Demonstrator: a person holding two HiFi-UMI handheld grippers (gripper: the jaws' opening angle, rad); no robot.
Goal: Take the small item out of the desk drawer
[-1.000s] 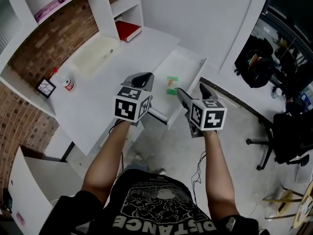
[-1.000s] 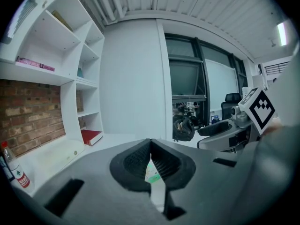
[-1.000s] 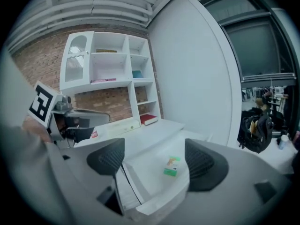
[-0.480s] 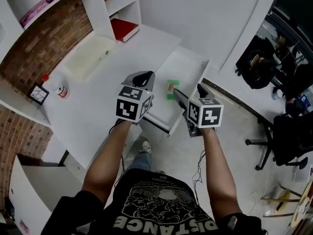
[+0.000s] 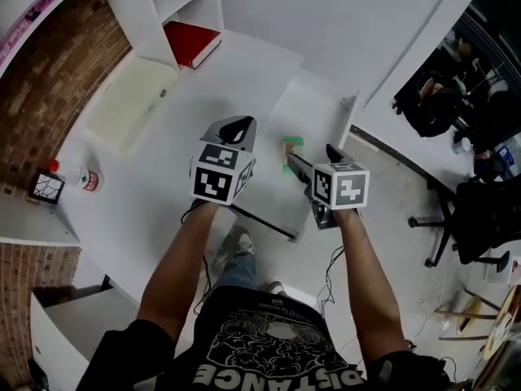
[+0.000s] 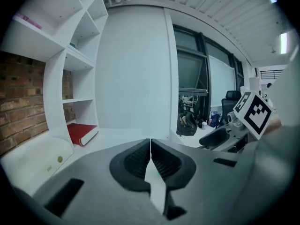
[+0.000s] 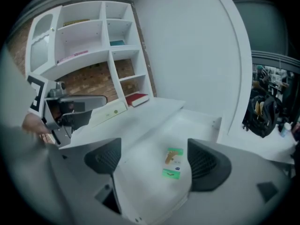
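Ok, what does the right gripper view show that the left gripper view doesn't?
Only the right gripper view: the open drawer with the small green packet lying in it, ahead of the right gripper, whose opening jaws hold nothing. Only the left gripper view: the left gripper with its jaws shut and empty, and the windows. Both: the red book and the white shelves.

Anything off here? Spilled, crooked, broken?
Nothing stands out. The drawer stands open with the green packet lying flat inside, and the red book lies flat in its shelf nook. No spill or damage shows.
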